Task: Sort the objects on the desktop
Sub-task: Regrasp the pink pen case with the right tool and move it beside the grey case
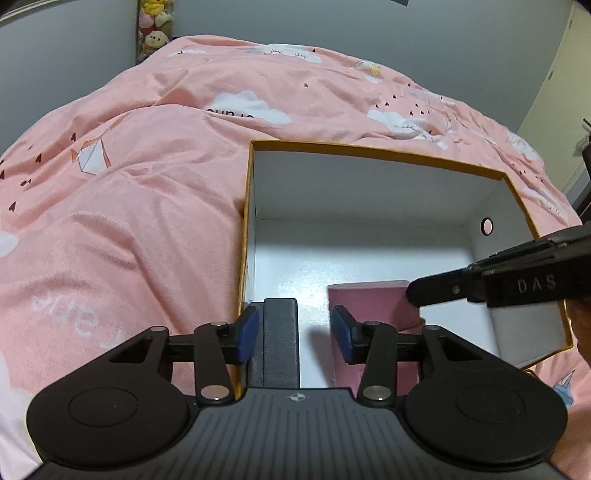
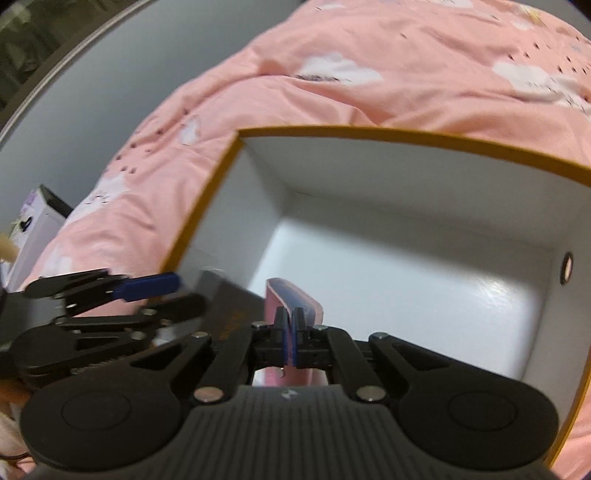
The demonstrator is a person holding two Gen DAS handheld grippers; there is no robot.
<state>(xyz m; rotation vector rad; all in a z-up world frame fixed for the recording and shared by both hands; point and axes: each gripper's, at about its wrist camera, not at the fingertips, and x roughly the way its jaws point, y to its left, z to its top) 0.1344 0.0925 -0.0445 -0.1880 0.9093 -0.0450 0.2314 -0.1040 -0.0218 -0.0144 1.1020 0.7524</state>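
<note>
A white box with an orange rim (image 1: 376, 149) lies open on a pink bedspread; it also shows in the right wrist view (image 2: 406, 134). My left gripper (image 1: 294, 334) is open over its near edge, with a dark grey case (image 1: 280, 343) between and below its fingers, standing at the box's left wall. My right gripper (image 2: 290, 338) is shut on a pink box (image 2: 295, 299) and holds it inside the white box. In the left wrist view the right gripper's fingers (image 1: 436, 290) reach in from the right onto the pink box (image 1: 373, 302).
The pink bedspread (image 1: 147, 206) with cloud prints surrounds the box. Soft toys (image 1: 155, 26) hang at the far wall. A white and purple carton (image 2: 33, 229) stands at the left in the right wrist view. The box's far half shows bare white floor (image 1: 351, 254).
</note>
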